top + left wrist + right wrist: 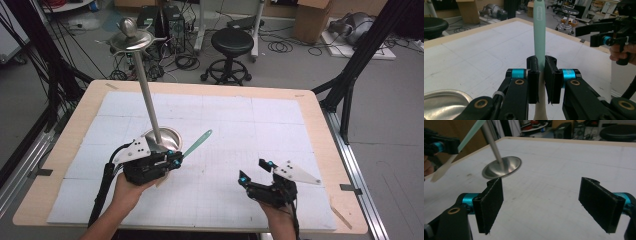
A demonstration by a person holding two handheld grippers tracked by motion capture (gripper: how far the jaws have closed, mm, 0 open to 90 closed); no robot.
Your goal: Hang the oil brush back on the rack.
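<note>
My left gripper [176, 159] is shut on a slim utensil [197, 142] with a mint-green blade and a cream handle, held just above the table and pointing up and to the right. In the left gripper view the pads clamp the utensil [539, 30] where green meets cream, at my left gripper [541, 75]. A steel stand rises beside that hand, with a round dish base [162, 137], a tall pole [146, 95] and a knobbed cap [131, 37]. My right gripper [254, 171] hovers open at the front right, with nothing between its jaws [546, 202].
White gridded mats [240, 125] cover a wooden table [320, 150]. Beyond the far edge stand a black stool [231, 42], cables and cardboard boxes. Black frame legs [350, 75] stand at the right. The stand's base [501, 167] lies ahead and to the left of my right gripper.
</note>
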